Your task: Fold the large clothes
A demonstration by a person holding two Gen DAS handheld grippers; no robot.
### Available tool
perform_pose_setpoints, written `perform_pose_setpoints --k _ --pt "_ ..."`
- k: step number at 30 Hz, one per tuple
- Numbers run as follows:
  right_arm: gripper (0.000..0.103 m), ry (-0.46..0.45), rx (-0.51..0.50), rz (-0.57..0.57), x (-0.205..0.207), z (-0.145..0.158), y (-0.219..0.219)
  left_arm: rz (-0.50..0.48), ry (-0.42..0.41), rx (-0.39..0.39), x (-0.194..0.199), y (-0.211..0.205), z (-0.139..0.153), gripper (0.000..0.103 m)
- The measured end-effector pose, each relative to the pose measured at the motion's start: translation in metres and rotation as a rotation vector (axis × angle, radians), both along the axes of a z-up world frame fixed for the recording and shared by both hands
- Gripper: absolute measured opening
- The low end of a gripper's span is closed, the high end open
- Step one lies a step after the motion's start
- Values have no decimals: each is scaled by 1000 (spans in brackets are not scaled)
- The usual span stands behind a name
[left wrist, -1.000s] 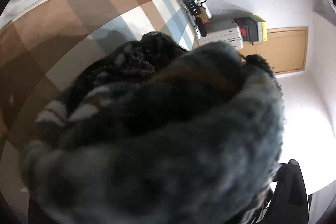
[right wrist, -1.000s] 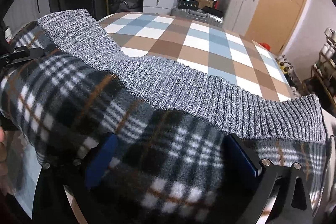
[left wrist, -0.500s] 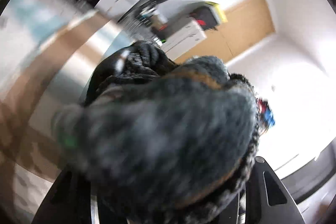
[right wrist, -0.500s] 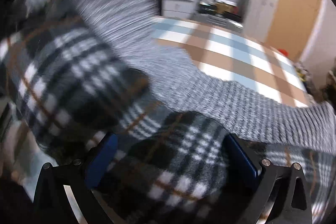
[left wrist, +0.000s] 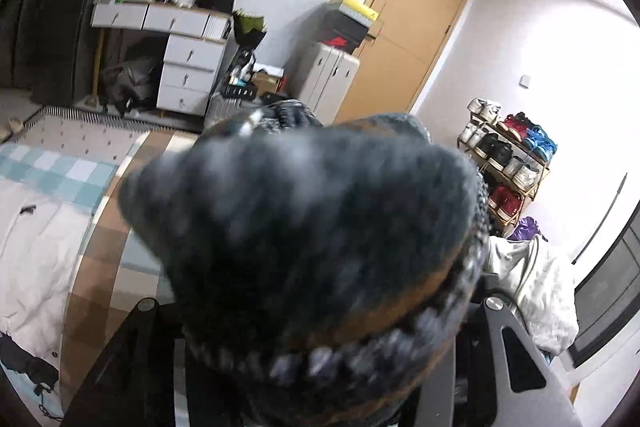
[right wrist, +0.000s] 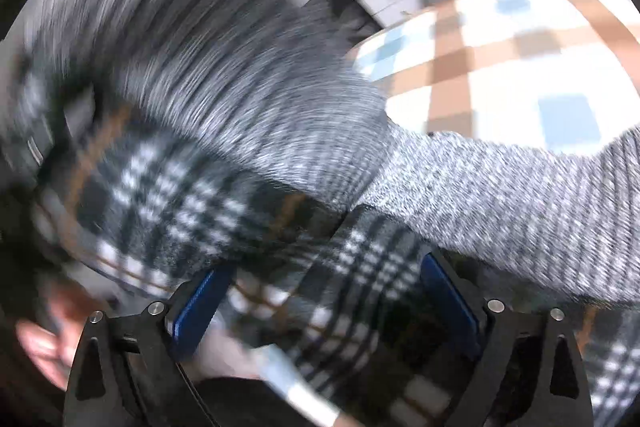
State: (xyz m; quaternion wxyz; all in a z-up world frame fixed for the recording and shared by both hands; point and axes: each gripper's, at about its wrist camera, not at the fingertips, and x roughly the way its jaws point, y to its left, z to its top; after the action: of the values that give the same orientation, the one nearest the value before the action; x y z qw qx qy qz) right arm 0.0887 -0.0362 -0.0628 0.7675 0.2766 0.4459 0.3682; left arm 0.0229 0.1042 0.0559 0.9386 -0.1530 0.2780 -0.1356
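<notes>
A large plaid fleece garment (right wrist: 192, 195) with a grey ribbed knit band (right wrist: 500, 195) is lifted above the checked bed (right wrist: 500, 67). In the left wrist view a thick bunch of it (left wrist: 320, 247) fills the middle and hides the fingertips of my left gripper (left wrist: 320, 339), which is shut on it. In the right wrist view, blurred by motion, the plaid cloth runs between the blue pads (right wrist: 200, 307) of my right gripper (right wrist: 324, 303), which holds it. The knit band hangs across above the fingers.
The bed's checked cover (left wrist: 100, 267) and a white item (left wrist: 36, 251) lie at the left. A white drawer unit (left wrist: 188, 67), a cabinet (left wrist: 328, 79), a wooden door (left wrist: 408, 27) and a shoe rack (left wrist: 508, 155) stand beyond. White bedding (left wrist: 532, 287) is at the right.
Both grippers have swung upward and turned with the garment. The left view now faces the room and door instead of the bed. The right view is motion-blurred.
</notes>
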Motion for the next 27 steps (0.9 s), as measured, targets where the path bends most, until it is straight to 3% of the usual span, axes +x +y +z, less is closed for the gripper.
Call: perform_pose_setpoints --k 3,4,8,11,14,16,18,22,25,27 --pt "98 21 0 -179 -24 6 -53 -23 6 26 -3 -13 -2 42" --pt "100 38 -66 -225 -34 7 -65 -20 13 23 0 -9 -6 42" --pt "100 -40 -184 -358 -76 15 -101 25 25 10 4 3 -19 42" --pt "101 -24 -340 -431 -84 10 -110 41 23 -13 -1 12 -19 42" --pt "101 52 -428 -337 -51 -16 -92 31 -16 7 -9 4 -11 42" --pt "103 120 -403 -255 -22 -45 -75 10 -43 24 -17 -2 -5 42" --pt "103 99 -352 -228 -6 -49 -70 -7 -75 59 -25 -7 3 42" --pt "103 64 -356 -97 25 -48 -20 -4 -126 136 -34 -6 13 42" --pt "103 47 -344 -9 42 -44 32 1 -105 284 -26 -15 10 42" --pt "103 39 -326 45 47 -42 63 24 -64 461 -13 -30 -2 42"
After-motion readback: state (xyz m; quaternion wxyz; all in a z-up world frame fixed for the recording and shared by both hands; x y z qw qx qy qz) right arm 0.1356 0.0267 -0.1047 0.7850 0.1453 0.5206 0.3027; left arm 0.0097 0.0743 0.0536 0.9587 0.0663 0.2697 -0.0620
